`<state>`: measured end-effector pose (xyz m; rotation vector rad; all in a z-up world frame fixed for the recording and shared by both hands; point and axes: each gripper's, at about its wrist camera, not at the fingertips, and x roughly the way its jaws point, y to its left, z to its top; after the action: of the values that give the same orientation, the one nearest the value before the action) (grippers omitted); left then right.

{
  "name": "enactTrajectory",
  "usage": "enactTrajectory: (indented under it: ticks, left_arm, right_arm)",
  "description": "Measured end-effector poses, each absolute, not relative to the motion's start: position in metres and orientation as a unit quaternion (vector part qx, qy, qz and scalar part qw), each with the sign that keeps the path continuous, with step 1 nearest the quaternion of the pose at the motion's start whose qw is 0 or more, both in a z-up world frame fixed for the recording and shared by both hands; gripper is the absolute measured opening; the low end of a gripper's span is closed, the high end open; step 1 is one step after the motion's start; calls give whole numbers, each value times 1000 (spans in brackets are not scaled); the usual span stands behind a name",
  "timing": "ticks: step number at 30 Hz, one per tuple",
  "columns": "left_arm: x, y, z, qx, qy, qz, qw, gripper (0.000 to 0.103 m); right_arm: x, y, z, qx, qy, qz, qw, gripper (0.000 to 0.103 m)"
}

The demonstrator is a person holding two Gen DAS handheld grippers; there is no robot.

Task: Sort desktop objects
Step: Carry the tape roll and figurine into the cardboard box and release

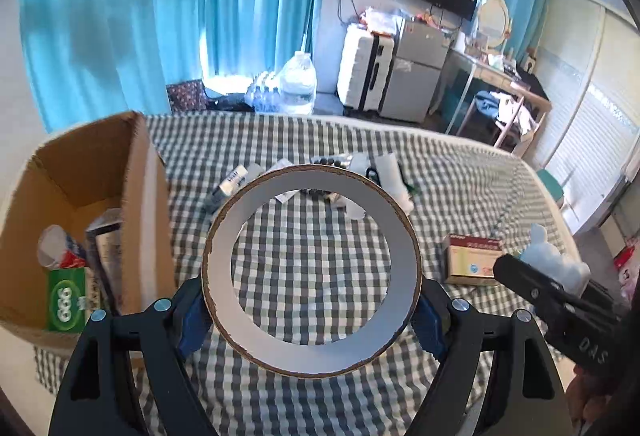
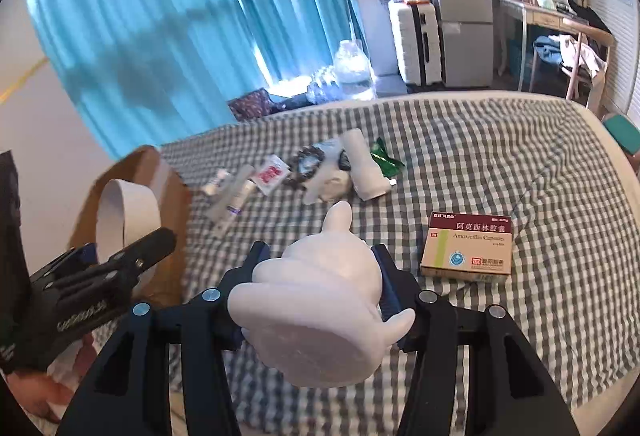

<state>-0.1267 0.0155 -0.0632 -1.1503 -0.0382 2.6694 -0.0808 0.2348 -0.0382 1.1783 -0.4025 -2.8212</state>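
A wide tape roll [image 1: 320,358], brown outside and white inside, stands upright between the blue pads of my left gripper [image 1: 311,320], which is shut on it above the checked cloth [image 1: 440,164]. The same tape roll [image 2: 128,212] and left gripper [image 2: 120,264] show at the left of the right wrist view. My right gripper [image 2: 322,264] is shut on a white rabbit-like figurine [image 2: 328,284], lifted off the cloth. An open cardboard box [image 1: 140,196] stands left of the roll, holding a green packet [image 1: 66,300] and other packs.
An amoxicillin box [image 2: 468,248] lies flat on the cloth [image 2: 500,140] to the right. Farther back lies a pile of tubes, sachets, a white roll and a green wrapper [image 2: 320,168]. Beyond the bed are blue curtains, water bottles, a suitcase and a fridge.
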Motion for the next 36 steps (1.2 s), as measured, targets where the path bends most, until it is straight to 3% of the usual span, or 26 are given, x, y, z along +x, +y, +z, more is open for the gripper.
enactTrajectory:
  ticks: [16,29,36]
  left_arm:
    - [-53,-73,5,-338,-49,937,80,83]
    - [-43,-179,26,-312,-50,949,14,83]
    - [-68,-215,11,-322,-44,946,-7,83]
  right_arm:
    - [-19,163,47,319,-83,-939,99,51]
    - [-18,66,67,323,-17,-932,164,51]
    - [-60,16,75,323,-28,-919,224,51]
